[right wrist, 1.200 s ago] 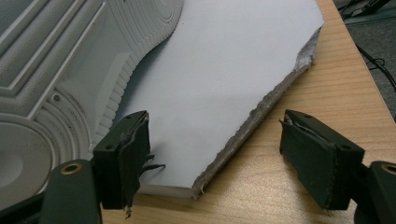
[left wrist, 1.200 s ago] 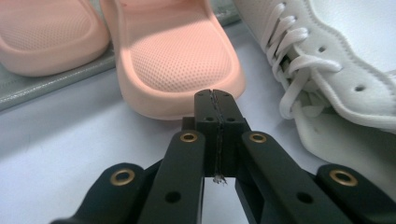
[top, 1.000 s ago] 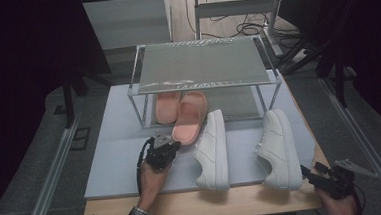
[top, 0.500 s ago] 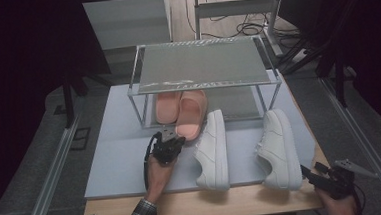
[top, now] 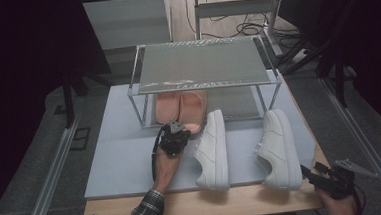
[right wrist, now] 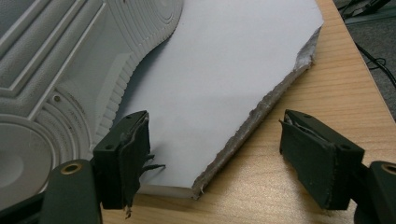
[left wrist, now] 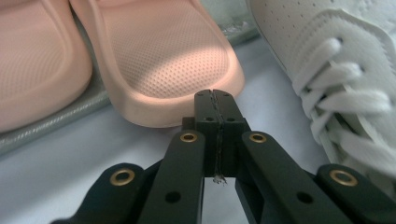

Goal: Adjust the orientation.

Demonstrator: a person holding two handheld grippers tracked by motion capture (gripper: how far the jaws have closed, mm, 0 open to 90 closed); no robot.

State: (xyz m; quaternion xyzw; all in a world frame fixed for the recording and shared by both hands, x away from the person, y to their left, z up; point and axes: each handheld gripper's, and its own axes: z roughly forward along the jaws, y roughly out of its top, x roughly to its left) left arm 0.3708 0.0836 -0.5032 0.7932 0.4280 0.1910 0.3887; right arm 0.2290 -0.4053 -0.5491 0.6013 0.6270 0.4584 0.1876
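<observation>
The pink slippers [top: 181,110] are already lodged under the wire rack [top: 203,64] — the right-hand one nudged by the closed, empty left gripper [left wrist: 215,100]. Both white sneakers [top: 212,148] remain outside; the right gripper [right wrist: 212,154] gapes empty.

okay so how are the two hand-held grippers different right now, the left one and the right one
The left hand-held gripper has its jaws shut with nothing between them; the right hand-held gripper has its jaws open and empty. The left one sits mid-table, its tips just short of the pink slipper; the right one waits at the table's near right corner, beside the sole of the white sneaker, over the corner of the foam mat. Both hold nothing.
</observation>
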